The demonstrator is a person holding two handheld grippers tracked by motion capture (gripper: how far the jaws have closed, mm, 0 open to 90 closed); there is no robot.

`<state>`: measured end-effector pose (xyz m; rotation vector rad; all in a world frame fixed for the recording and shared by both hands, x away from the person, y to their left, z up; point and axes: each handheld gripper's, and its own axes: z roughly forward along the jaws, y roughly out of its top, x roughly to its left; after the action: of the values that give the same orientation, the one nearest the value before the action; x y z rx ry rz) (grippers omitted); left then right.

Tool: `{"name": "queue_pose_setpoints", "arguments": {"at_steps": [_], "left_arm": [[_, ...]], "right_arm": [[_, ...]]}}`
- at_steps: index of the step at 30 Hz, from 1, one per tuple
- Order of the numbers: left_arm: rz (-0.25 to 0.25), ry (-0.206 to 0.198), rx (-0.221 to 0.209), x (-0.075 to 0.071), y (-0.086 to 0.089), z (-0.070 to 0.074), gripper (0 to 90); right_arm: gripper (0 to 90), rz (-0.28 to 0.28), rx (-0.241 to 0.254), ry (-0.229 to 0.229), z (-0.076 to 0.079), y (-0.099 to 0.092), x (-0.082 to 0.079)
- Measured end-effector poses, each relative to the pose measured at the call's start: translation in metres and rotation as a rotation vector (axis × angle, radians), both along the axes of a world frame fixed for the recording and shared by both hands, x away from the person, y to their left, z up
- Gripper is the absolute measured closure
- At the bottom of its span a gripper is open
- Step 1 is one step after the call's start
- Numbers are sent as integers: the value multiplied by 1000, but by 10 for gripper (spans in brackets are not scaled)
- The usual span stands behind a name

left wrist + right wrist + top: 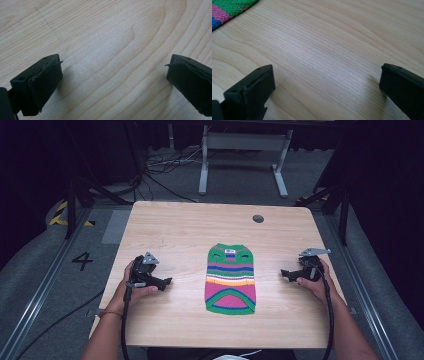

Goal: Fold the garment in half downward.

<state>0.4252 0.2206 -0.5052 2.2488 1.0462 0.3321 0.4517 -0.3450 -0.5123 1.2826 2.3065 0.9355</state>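
Observation:
A small knitted garment [230, 279] with green, pink, blue and yellow stripes lies flat in the middle of the wooden table [190, 227]. My left gripper [168, 282] rests on the table to its left, held in a hand, jaws pointing toward the garment. In the left gripper view the left gripper [113, 75] is open with bare wood between its jaws. My right gripper [283, 274] rests to the garment's right, also pointing inward. It stands open [327, 80] over bare wood, and a corner of the garment [229, 10] shows at the upper left of the right gripper view.
A round cable hole [258, 218] sits near the table's far right edge. Beyond the table stand a white frame [245, 157] and floor cables [160, 170]. A "4" [82, 260] is marked on the floor at left.

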Motion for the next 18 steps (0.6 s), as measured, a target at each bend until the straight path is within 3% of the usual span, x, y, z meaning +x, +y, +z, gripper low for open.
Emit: {"name": "queue_pose_setpoints", "arguments": {"at_steps": [6,8,12,15,18], "left_arm": [[-4,-24,19,0,-5,3,78],[-21,-29,1,1,-8,4,196],[-65,-14,-10,6,-14,6,220],[-92,-4,1,9,-17,8,237],[-132,11,-13,15,-22,13,285]], "right_arm": [[24,28,0,4,1,-1,1],[76,25,10,4,2,-1,2],[211,69,40,7,7,3,2],[249,90,23,-2,8,7,2],[320,81,3,38,14,17,9]]}}
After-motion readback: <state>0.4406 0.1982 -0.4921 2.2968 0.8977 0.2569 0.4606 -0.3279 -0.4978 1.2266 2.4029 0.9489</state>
